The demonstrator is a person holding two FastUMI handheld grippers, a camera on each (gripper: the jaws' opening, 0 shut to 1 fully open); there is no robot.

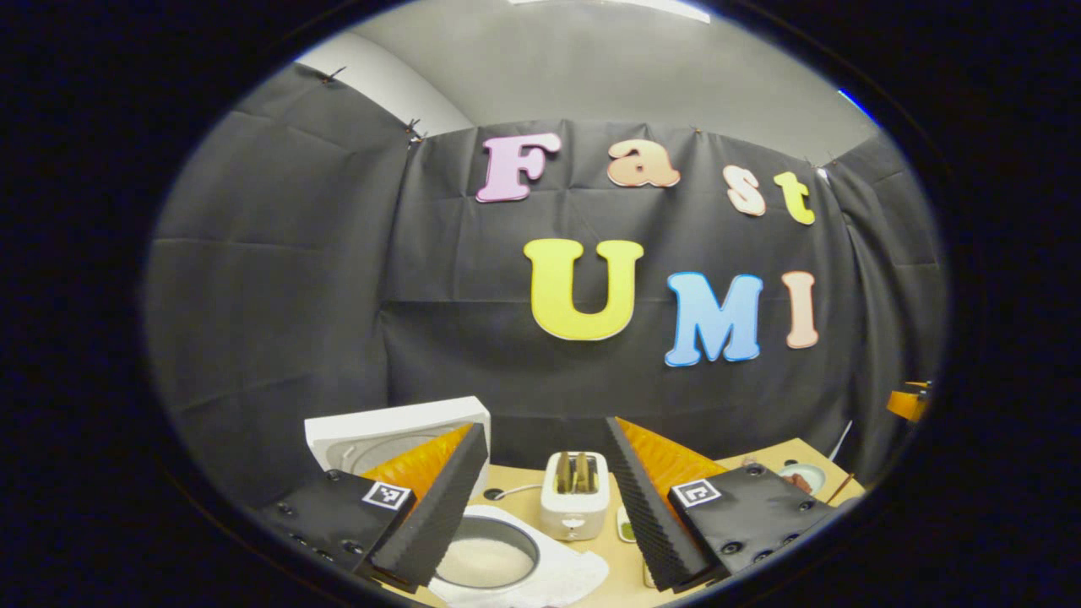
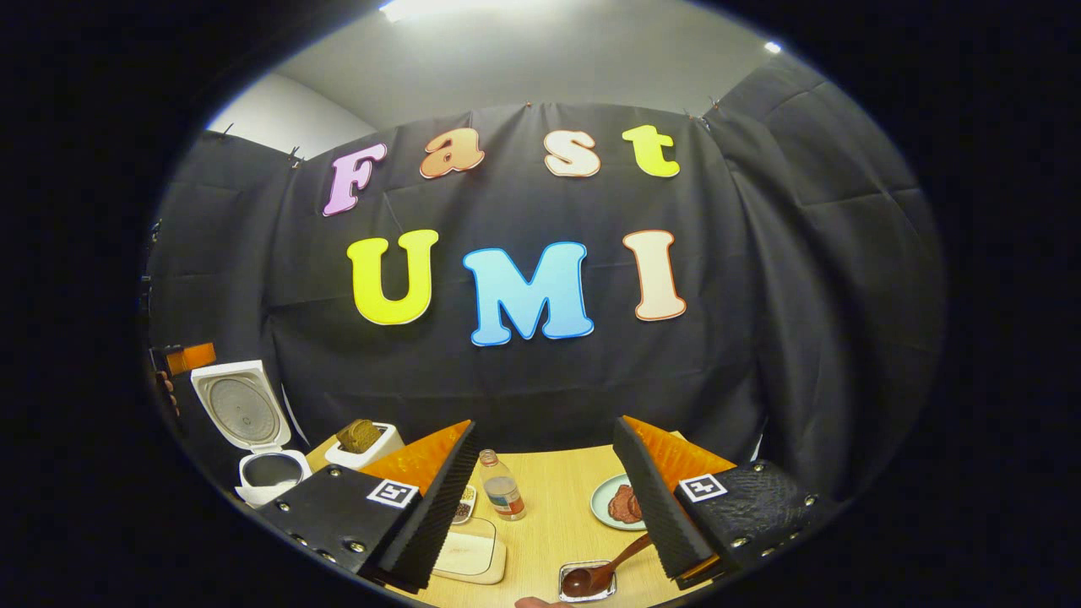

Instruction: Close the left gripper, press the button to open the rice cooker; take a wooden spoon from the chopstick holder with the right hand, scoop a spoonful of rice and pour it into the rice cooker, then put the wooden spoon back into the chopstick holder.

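With its lid up, the rice cooker (image 1: pixel 498 553) sits just below the wide-open left gripper (image 1: pixel 545 507), while the wide-open right gripper (image 2: pixel 540 515) hangs over the wooden spoon (image 2: pixel 604 572) near the table's (image 2: pixel 557 515) front edge, handle slanting toward its right finger.

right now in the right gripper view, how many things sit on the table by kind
rice cooker: 1
toaster: 1
bottle: 1
plate: 1
wooden spoon: 1
trays or dishes: 3 (small dish, flat tray, metal tray)
total: 8
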